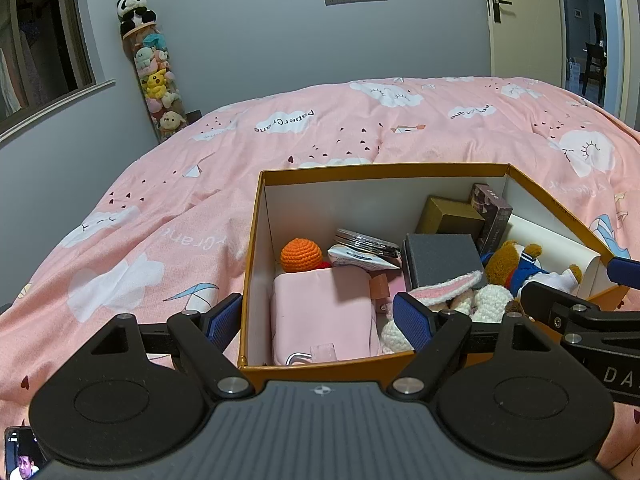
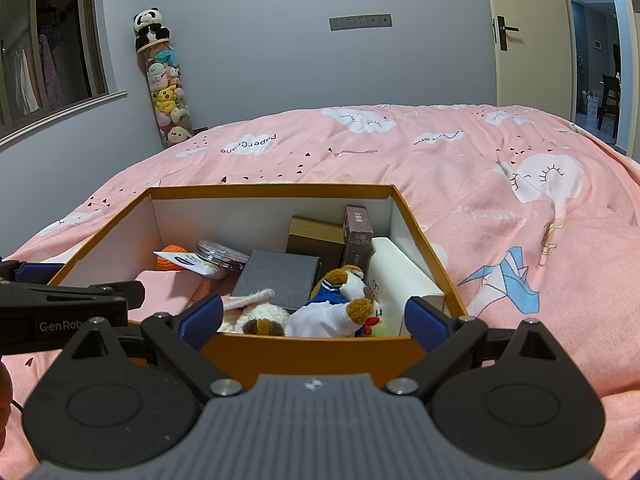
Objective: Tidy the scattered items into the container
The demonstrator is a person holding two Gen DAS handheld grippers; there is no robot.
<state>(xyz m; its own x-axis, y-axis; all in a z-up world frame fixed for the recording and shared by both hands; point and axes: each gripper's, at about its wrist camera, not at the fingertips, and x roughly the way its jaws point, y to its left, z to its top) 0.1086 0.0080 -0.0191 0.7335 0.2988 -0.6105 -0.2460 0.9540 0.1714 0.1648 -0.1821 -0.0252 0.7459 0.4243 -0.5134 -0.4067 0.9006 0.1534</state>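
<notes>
An orange cardboard box [image 1: 384,171] with white inside walls sits on the pink bed; it also shows in the right wrist view [image 2: 272,191]. It holds an orange crochet ball [image 1: 301,255], a pink pouch [image 1: 324,312], a grey box [image 1: 440,258], a gold box [image 1: 450,216], a white knitted bunny [image 1: 452,292] and a brown plush in blue [image 1: 516,264]. My left gripper [image 1: 320,318] is open and empty at the box's near left corner. My right gripper [image 2: 314,318] is open and empty, straddling the near wall.
The pink quilt [image 1: 280,132] covers the whole bed around the box. A clear tube of plush toys [image 1: 158,84] topped by a panda stands against the far wall. A door [image 1: 516,16] is at the right.
</notes>
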